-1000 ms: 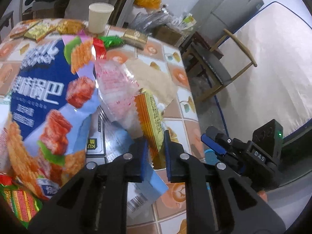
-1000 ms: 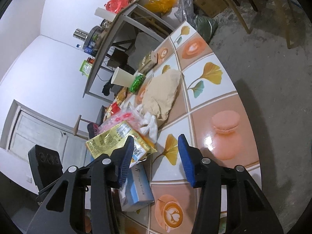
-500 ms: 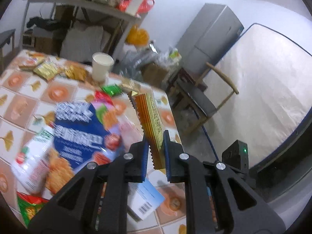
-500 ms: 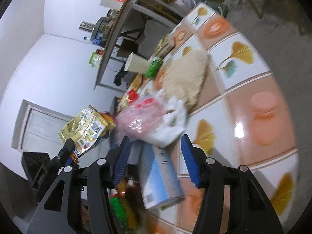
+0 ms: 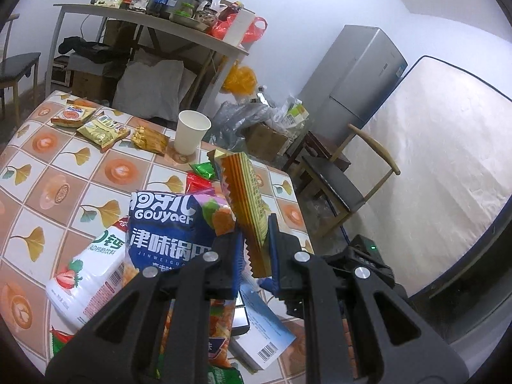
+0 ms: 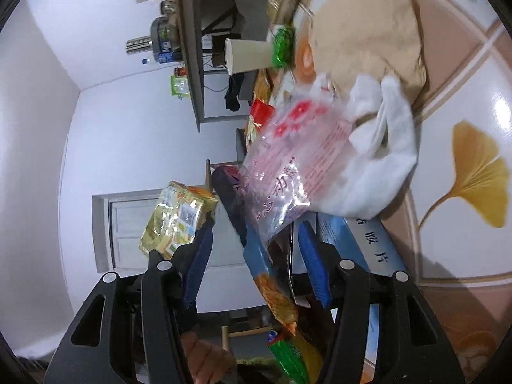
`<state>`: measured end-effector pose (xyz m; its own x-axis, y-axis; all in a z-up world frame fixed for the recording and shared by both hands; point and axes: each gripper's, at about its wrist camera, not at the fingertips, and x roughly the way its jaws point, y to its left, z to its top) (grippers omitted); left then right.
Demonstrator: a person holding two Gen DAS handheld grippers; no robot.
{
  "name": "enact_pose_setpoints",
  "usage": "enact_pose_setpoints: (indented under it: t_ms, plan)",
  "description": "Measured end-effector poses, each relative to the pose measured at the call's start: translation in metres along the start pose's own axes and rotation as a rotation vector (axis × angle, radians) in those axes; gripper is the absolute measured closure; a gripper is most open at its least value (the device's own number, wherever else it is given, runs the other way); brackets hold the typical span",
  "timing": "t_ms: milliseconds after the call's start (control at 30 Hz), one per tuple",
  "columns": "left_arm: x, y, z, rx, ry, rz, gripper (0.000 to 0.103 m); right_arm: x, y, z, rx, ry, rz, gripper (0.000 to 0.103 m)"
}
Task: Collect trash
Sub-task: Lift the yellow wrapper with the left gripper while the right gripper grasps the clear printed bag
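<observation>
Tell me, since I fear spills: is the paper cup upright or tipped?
Upright: the paper cup stands on its base on the table, mouth upward. Contents cannot be told.

I see a glossy tiled-print tablecloth (image 5: 96,172), smooth enough to throw a bright glare in the right view. The yellow wrapper (image 5: 246,198) is shiny foil-like plastic with a serrated edge. The blue snack bag (image 5: 166,224) is glossy plastic film, and the pink bag (image 6: 288,160) is thin, crinkled, see-through plastic. The cup (image 5: 192,131) looks like matt white paper. The bottle (image 5: 86,278) is smooth white plastic. My left gripper (image 5: 256,249) is matt black plastic with ribbed blue pads (image 5: 238,252). The fridge (image 5: 358,80) looks like brushed grey metal.
</observation>
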<state>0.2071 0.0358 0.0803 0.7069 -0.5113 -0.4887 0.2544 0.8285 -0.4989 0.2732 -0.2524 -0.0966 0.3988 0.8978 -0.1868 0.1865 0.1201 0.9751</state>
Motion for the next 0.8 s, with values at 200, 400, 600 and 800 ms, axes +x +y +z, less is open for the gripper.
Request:
enact_pose_setpoints:
  t_ms: [200,400,600,800]
  plan:
    - [0.003,0.004,0.0,-0.006,0.008,-0.005,0.09,0.016,-0.009,0.003,0.073,0.007,-0.012,0.048]
    - [0.003,0.006,-0.001,-0.016,0.009,-0.01,0.09,0.02,-0.013,0.0,0.083,0.009,-0.031,0.05]
    - [0.002,0.008,-0.003,-0.018,0.007,-0.009,0.091,0.022,-0.013,0.0,0.09,0.002,-0.039,0.068]
    - [-0.002,0.007,-0.004,-0.019,-0.004,-0.009,0.091,0.019,-0.015,-0.002,0.105,-0.01,-0.022,0.088]
